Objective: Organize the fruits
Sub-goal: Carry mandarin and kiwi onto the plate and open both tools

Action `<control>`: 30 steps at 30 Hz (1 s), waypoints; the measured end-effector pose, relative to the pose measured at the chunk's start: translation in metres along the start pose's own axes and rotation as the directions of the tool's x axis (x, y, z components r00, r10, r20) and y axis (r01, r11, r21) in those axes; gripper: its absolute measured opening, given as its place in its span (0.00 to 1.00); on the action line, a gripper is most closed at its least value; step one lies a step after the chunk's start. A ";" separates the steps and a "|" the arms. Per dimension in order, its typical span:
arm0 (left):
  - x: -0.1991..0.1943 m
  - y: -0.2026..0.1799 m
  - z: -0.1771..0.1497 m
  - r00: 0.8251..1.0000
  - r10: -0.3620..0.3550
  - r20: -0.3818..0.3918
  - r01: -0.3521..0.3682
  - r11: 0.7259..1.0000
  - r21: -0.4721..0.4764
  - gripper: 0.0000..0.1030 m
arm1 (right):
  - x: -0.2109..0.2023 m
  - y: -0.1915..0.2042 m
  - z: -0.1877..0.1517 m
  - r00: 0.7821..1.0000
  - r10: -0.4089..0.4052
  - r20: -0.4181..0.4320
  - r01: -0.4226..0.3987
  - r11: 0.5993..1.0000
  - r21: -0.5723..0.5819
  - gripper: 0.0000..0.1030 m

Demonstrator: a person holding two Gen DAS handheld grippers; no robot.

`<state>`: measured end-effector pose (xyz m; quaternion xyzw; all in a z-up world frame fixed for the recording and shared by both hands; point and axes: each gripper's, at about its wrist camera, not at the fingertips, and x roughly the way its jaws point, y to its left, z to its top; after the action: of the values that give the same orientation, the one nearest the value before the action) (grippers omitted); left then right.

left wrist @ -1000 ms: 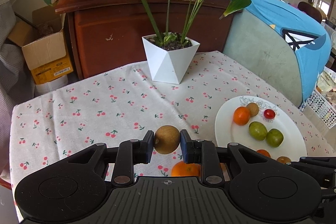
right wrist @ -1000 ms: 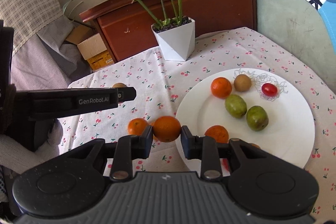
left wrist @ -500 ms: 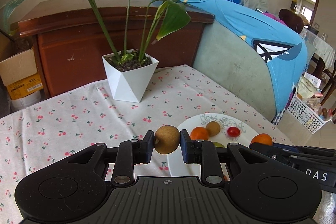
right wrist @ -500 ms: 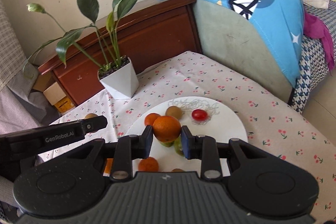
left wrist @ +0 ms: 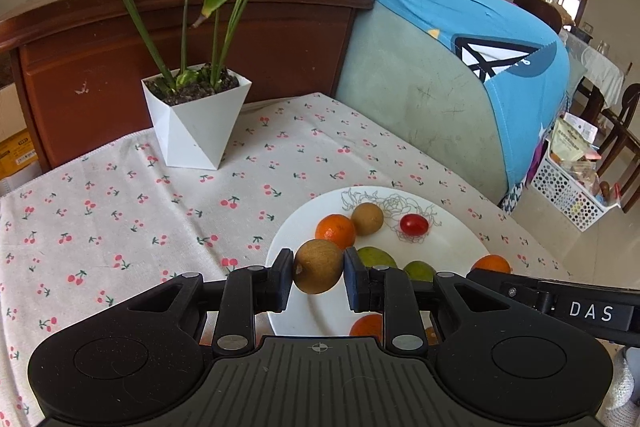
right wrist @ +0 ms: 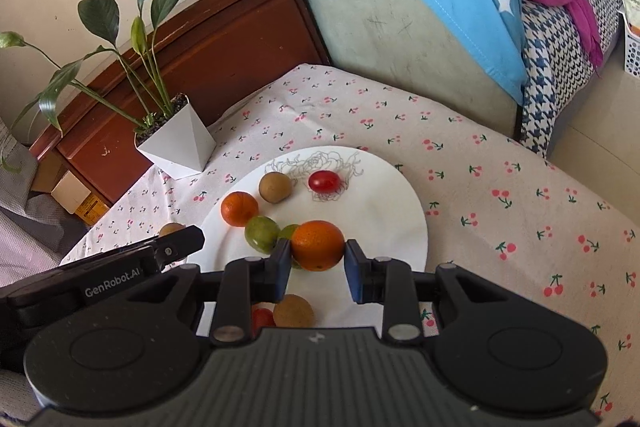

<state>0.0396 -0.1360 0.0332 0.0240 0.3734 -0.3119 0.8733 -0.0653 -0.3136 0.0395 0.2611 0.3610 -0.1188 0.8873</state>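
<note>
My left gripper (left wrist: 318, 277) is shut on a brown kiwi (left wrist: 317, 271) and holds it above the left rim of the white plate (left wrist: 460, 243). My right gripper (right wrist: 317, 255) is shut on an orange (right wrist: 318, 245) and holds it over the plate (right wrist: 392, 203). On the plate lie an orange (right wrist: 239, 209), a brown kiwi (right wrist: 275, 187), a red cherry tomato (right wrist: 324, 181), green fruits (right wrist: 262, 235), another kiwi (right wrist: 293, 311) and a red fruit (right wrist: 262, 317). The right gripper's orange also shows in the left wrist view (left wrist: 491, 263).
A white pot with a leafy plant (left wrist: 196, 119) stands at the back of the cherry-print tablecloth (left wrist: 120, 195). A wooden cabinet (left wrist: 260, 39) and a sofa with a blue cover (left wrist: 460, 27) are behind the table. The table's right edge drops to the floor.
Both grippers have moved closer over the plate with their fruits still held. The plate now looks nearer and larger in both views.
</note>
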 end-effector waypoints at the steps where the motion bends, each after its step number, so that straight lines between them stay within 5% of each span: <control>1: 0.002 -0.001 -0.001 1.000 -0.001 -0.004 0.001 1.000 0.002 0.23 | 0.001 -0.001 0.000 1.000 -0.004 -0.005 0.004 1.000 0.005 0.28; 10: 0.011 -0.010 -0.004 1.000 -0.002 -0.025 0.002 1.000 0.008 0.26 | 0.002 -0.006 -0.001 1.000 -0.023 -0.003 0.023 0.999 0.023 0.31; 15: 0.001 -0.012 0.004 1.000 -0.011 0.022 0.011 1.000 -0.004 0.59 | -0.001 -0.007 0.002 1.000 -0.005 0.012 0.005 0.999 0.035 0.32; 22: -0.016 0.002 0.016 0.998 0.012 0.061 -0.009 0.999 -0.045 0.74 | -0.002 0.002 0.000 0.999 0.037 0.016 -0.037 0.999 0.002 0.38; 30: -0.031 0.024 0.018 0.996 0.053 0.069 -0.047 0.995 -0.086 0.75 | -0.003 0.028 -0.009 0.996 0.086 0.012 -0.084 0.991 -0.108 0.38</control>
<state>0.0488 -0.1054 0.0622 -0.0146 0.3540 -0.2745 0.8939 -0.0612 -0.2857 0.0468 0.2272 0.3479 -0.0636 0.9074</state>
